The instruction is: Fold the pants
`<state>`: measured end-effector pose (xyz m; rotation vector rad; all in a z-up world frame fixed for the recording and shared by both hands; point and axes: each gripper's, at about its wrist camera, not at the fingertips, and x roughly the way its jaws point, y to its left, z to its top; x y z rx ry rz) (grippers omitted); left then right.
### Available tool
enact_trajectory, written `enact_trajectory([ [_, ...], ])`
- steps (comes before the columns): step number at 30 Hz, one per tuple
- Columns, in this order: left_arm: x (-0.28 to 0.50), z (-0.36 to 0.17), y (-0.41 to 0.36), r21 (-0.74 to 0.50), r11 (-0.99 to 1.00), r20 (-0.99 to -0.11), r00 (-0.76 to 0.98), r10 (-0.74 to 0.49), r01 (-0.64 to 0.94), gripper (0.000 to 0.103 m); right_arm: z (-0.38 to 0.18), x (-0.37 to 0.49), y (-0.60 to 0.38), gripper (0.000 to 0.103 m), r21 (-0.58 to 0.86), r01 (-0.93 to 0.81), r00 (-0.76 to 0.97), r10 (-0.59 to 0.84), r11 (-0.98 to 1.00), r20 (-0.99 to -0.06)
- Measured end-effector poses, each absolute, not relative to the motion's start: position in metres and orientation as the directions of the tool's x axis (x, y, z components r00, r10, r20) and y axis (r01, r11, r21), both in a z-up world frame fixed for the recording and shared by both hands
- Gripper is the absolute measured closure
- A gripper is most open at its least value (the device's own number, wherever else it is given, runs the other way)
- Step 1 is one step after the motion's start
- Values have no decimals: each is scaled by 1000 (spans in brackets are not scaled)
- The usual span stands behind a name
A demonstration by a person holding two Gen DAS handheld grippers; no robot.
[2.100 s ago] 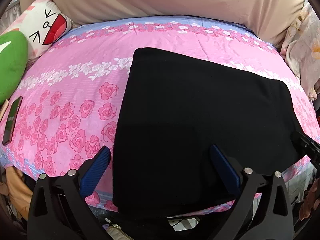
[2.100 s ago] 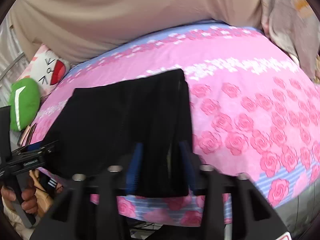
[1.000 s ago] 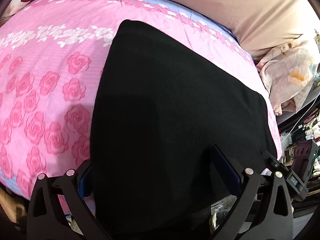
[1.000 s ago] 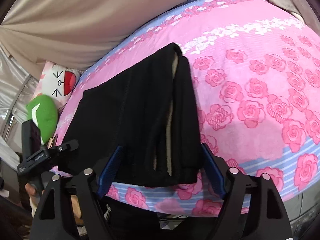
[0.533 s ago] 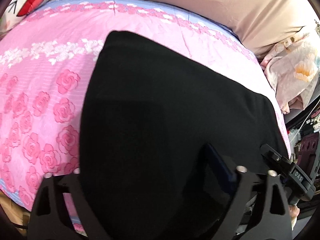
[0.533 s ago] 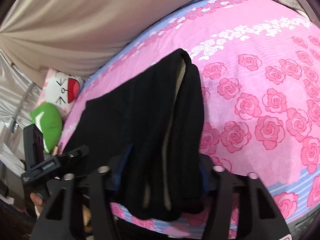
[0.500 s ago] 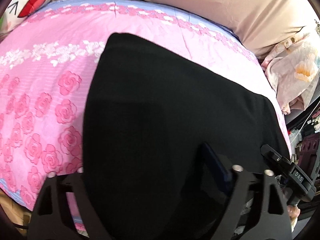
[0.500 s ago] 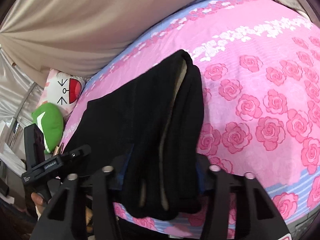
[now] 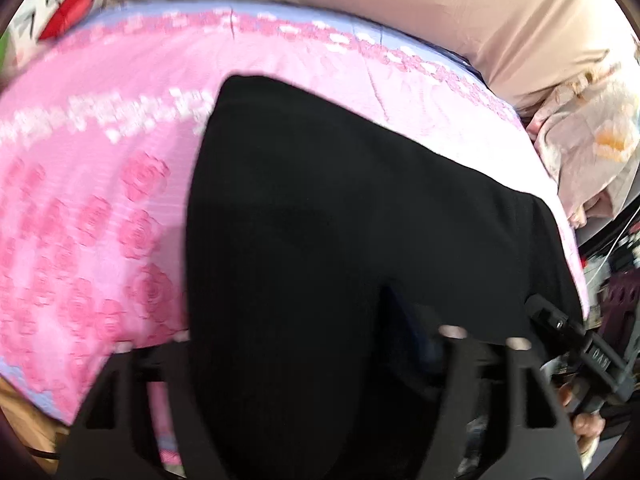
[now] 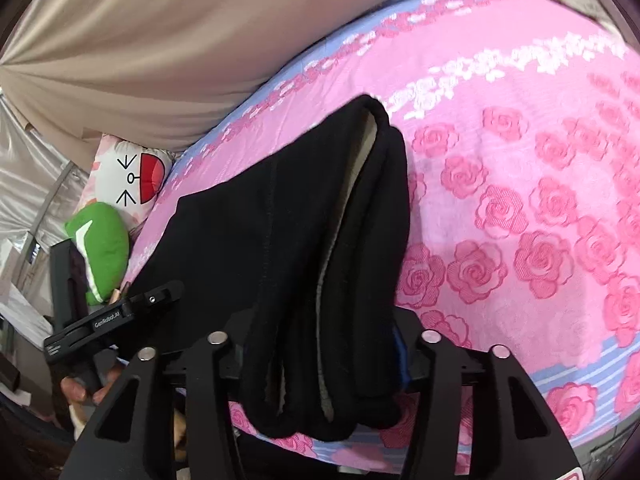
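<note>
Black pants (image 10: 280, 240) lie folded on the pink rose sheet (image 10: 520, 160), near edge hanging over the bed's front side. Right gripper (image 10: 320, 364) is clamped on the thick layered end — both blue pads pressed against the bunched fabric, pale lining showing between layers. Left gripper (image 9: 304, 344) sits at the other end; fabric covers the gap and one finger is buried under cloth, so I cannot tell whether it is gripping — view is blurred too. Cartoon pillow (image 10: 132, 176) and green cushion (image 10: 102, 248) sit at the bed's left end. Beige curtain (image 10: 180, 40) behind.
</note>
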<state>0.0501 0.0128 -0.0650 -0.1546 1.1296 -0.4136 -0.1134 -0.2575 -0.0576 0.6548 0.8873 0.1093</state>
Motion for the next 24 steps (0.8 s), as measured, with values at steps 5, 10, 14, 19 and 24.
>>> enact_trajectory([
  [5,53,-66,12,-355,903,-823,377,-425,242,31,-63,-113,-262,55,614,173,651,379,770,-658],
  [10,45,-37,28,-422,873,-781,391,-487,244,71,-32,-119,-242,70,586,130,691,351,800,-632],
  [14,27,-3,25,-410,857,-749,421,-511,311,72,13,-128,-222,70,542,37,732,346,840,-587],
  [19,2,54,29,-382,837,-661,518,-543,391,72,60,-142,-213,70,487,-22,787,315,873,-530],
  [24,4,102,33,-361,823,-575,590,-567,439,71,110,-145,-214,70,447,-85,848,301,890,-437],
])
